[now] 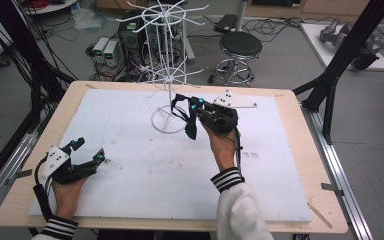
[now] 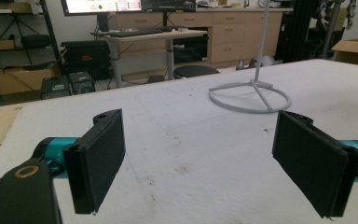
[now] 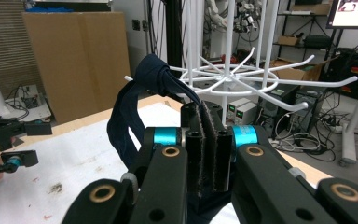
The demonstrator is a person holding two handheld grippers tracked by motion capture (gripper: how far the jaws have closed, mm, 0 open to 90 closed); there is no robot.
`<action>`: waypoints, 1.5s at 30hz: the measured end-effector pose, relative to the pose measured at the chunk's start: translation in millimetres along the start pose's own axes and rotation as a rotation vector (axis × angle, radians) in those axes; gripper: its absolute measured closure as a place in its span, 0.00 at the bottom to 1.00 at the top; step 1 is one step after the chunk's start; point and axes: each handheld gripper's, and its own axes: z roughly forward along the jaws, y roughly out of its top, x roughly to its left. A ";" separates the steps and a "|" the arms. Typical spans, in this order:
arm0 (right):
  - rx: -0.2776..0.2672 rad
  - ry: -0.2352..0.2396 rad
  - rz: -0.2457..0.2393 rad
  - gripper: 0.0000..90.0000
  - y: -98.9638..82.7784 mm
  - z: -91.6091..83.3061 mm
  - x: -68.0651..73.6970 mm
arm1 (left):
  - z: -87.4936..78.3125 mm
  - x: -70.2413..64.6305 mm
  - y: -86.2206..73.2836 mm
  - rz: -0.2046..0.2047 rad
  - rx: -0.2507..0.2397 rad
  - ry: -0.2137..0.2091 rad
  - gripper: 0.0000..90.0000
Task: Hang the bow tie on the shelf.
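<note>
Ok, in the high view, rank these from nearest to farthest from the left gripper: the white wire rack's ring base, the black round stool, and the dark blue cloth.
From the left gripper:
1. White wire rack's ring base, on the table to the right of it and farther back.
2. Dark blue cloth, just right of the base, clamped in the right gripper.
3. Black round stool, on the floor beyond the table.

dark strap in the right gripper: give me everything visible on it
The strap is a dark navy fabric loop, soft and limp. One end is pinched between the shut jaws of the right hand-held gripper. Its looped top is beside a white hook of the rack; whether it hangs on the hook is unclear. It is held above the table, near the rack's pole.
</note>
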 end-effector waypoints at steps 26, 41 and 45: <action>-0.006 -0.065 0.051 0.97 -3.4 26.1 -7.2 | 0.4 0.4 0.2 -0.007 0.006 0.003 0.19; 0.057 -0.112 0.019 0.60 -12.8 40.6 -9.6 | 0.4 0.6 0.2 -0.005 0.006 -0.001 0.19; 0.097 -0.144 -0.003 0.22 -13.8 40.8 -4.6 | 0.2 0.4 0.1 -0.003 0.003 0.000 0.19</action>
